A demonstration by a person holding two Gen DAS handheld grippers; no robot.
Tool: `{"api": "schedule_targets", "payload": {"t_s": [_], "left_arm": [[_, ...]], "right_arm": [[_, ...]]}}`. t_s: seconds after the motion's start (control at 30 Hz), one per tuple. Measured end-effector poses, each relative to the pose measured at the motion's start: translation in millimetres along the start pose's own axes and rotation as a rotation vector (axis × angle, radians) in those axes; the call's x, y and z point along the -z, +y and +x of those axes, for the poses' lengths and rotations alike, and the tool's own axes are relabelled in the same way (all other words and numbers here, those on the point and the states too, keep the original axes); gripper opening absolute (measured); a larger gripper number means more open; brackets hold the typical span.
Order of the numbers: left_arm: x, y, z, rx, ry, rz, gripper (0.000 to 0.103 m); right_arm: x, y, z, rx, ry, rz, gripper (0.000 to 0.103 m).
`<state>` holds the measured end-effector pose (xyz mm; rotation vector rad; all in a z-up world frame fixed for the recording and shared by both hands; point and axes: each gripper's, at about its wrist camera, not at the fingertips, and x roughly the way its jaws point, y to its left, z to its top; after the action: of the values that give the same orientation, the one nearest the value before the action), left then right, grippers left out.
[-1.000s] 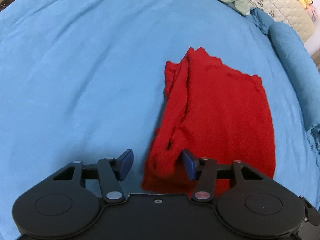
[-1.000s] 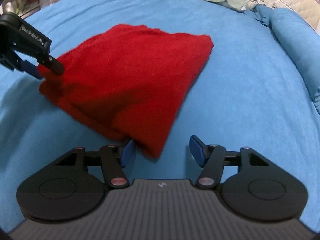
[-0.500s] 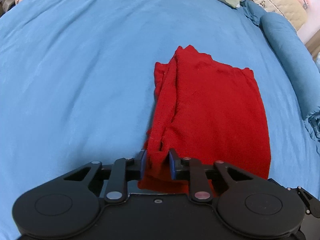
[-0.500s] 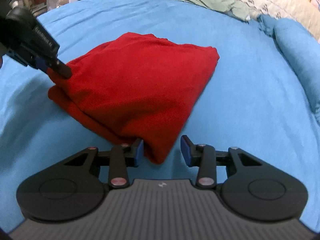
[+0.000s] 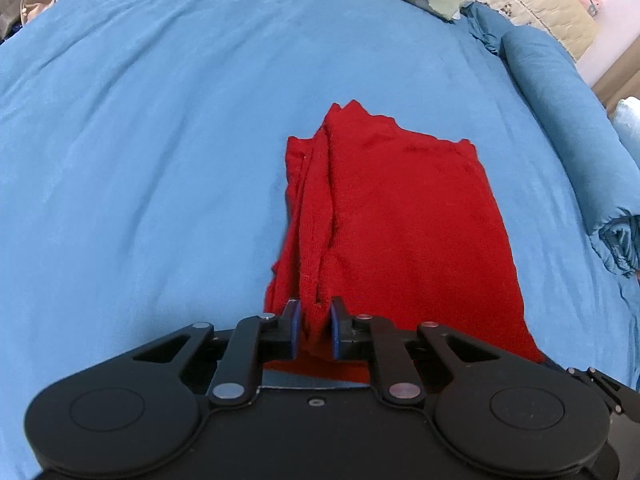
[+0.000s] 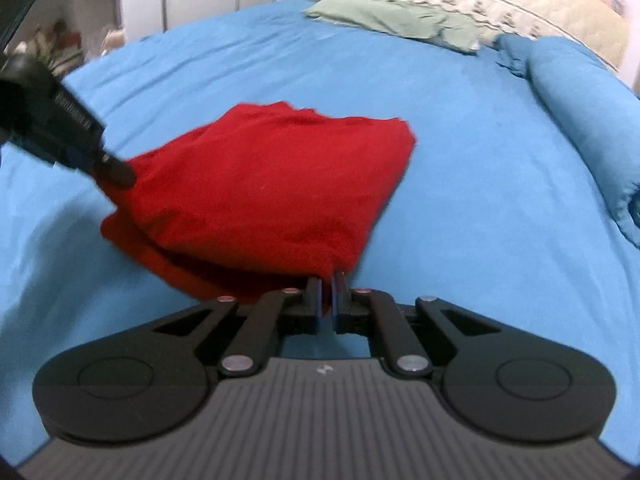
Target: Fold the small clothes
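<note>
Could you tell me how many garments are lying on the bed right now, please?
2. A red garment lies mid-bed, pinched at its near corners by the left gripper and right gripper. A green garment lies at the far end, beside the quilt. Others may be out of view.

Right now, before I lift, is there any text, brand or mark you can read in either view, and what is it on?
Pale lettering on the left gripper body, seen in the right wrist view: too blurred to read.
Small pale logo on the right gripper housing: a mark, not legible words.
Red cloth, blue sheet, green cloth: no text visible.
</note>
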<state>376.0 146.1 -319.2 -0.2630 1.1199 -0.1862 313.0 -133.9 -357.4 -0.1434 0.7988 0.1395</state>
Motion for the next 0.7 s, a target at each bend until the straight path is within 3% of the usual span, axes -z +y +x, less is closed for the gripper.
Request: {"api": "schedule_targets", "payload": {"t_s": [0.1, 0.33, 0.57, 0.6, 0.67, 0.7], "left_arm": [[12, -3, 4, -0.014, 0.015, 0.004, 0.015], [27, 0, 42, -0.095, 0.045, 0.060, 0.015], [24, -14, 32, -0.143, 0.037, 0.139, 0.016], [23, -18, 27, -0.148, 0.030, 0.153, 0.017], [19, -28, 13, -0.167, 0.009, 0.191, 0.019], [16, -33, 6, -0.169, -0.005, 0.210, 0.022]], "right_arm": [[9, -12, 9, 0.002, 0.041, 0.066, 0.019], [24, -15, 37, -0.012, 0.112, 0.064, 0.019], [14, -26, 24, -0.067, 0.114, 0.071, 0.024], [9, -28, 16, -0.068, 0.106, 0.067, 0.028], [-1, -31, 3, -0.061, 0.089, 0.064, 0.056], [-8, -35, -6, -0.056, 0.067, 0.069, 0.065]]}}
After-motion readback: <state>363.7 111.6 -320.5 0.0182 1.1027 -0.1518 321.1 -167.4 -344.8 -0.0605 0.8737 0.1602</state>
